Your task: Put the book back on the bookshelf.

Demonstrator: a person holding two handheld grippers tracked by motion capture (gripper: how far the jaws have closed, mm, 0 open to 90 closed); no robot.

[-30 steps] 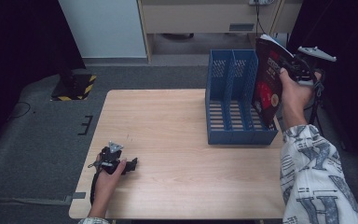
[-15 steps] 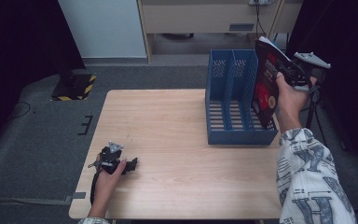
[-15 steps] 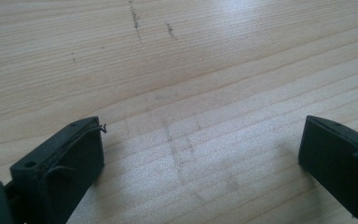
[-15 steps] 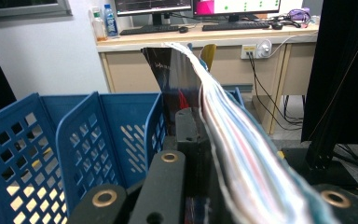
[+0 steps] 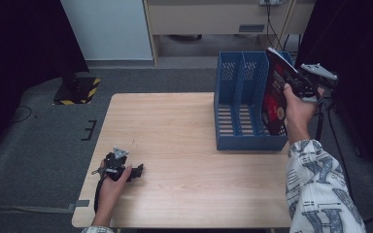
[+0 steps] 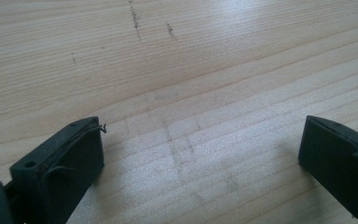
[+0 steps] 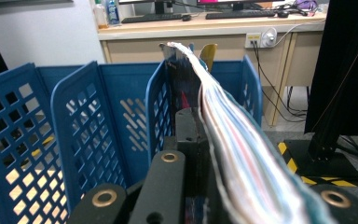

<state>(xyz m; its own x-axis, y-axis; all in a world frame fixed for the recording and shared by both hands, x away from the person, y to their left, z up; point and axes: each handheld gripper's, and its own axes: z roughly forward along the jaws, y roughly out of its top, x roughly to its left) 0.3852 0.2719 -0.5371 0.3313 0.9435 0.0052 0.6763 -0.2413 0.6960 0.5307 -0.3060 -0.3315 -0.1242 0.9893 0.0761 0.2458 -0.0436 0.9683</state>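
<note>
while the left gripper [image 5: 137,171] is resting low on the wooden table [image 5: 175,126] near its front left corner, its jaws are standing spread wide with nothing between them, and bare wood grain is showing in the gap in the left gripper view. it is sitting well apart from the work and is taking no part for now.

moving right, the blue file rack [image 5: 240,107] is standing on the right side of the table, and its slots are looking empty as far as the high view is showing.

farther right, the right gripper [image 5: 291,82] is pinching a magazine [image 5: 274,94] by its edge, jaws pressed on the stack of pages, as the right gripper view is making plain. the magazine is hanging upright and a little tilted, just beside or over the rack's rightmost slot; whether its lower edge is already dipping inside is hard to tell.

judging from this, the pick-up is done and the carry is nearly done. lining up, lowering into the slot and letting go are remaining.
</note>
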